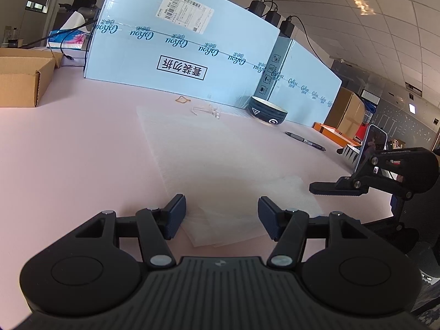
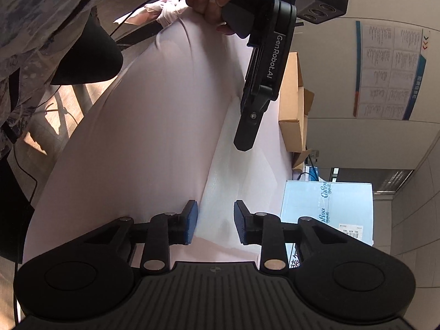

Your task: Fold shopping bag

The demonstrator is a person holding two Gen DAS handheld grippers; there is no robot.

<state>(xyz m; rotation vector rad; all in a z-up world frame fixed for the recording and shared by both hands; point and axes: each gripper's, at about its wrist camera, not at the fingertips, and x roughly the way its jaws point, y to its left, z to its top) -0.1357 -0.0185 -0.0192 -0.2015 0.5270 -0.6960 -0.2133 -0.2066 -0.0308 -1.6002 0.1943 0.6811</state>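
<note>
A thin, translucent white shopping bag lies flat on the pink table, its near corner folded in layers. My left gripper is open, its pads on either side of that near corner, just above it. My right gripper is open and empty over the bag's edge. In the left wrist view the right gripper shows at the right, by the bag's right corner. In the right wrist view the left gripper hangs over the bag, held by a hand.
Large light-blue boxes stand behind the bag. A dark bowl, a pen, a rubber band and a clear plastic bit lie beyond it. An open cardboard box sits at the left. A phone stands at the right.
</note>
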